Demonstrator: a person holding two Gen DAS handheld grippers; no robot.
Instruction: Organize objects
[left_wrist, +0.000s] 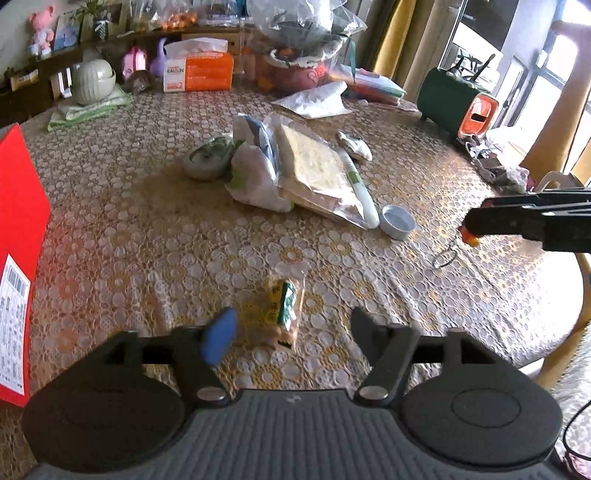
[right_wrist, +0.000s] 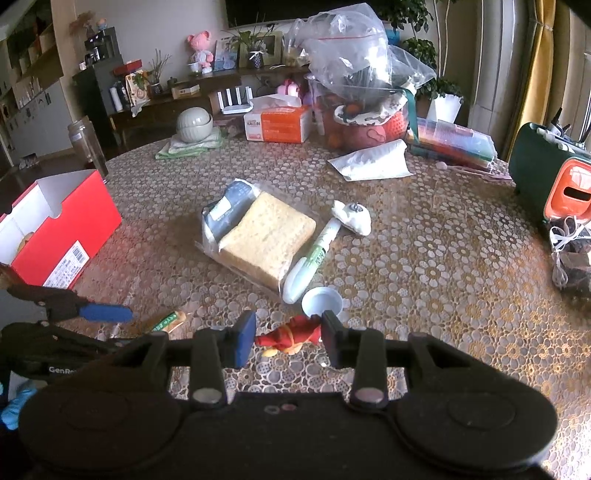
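The snack packet (left_wrist: 284, 314), light and crinkly, lies on the table (left_wrist: 147, 221) between the released left gripper (left_wrist: 291, 332), best pinched across its middle, while at three o'clock the right gripper (right_wrist: 288, 338) seems clenched on a small red toy (right_wrist: 290, 336).

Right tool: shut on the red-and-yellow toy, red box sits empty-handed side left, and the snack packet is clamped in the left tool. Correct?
Not quite. In the left wrist view the left tool is open, and the snack packet lies on the table between its fingers, unclamped. The rest holds: the right tool is shut on the red-and-yellow toy, with the red box to the left.
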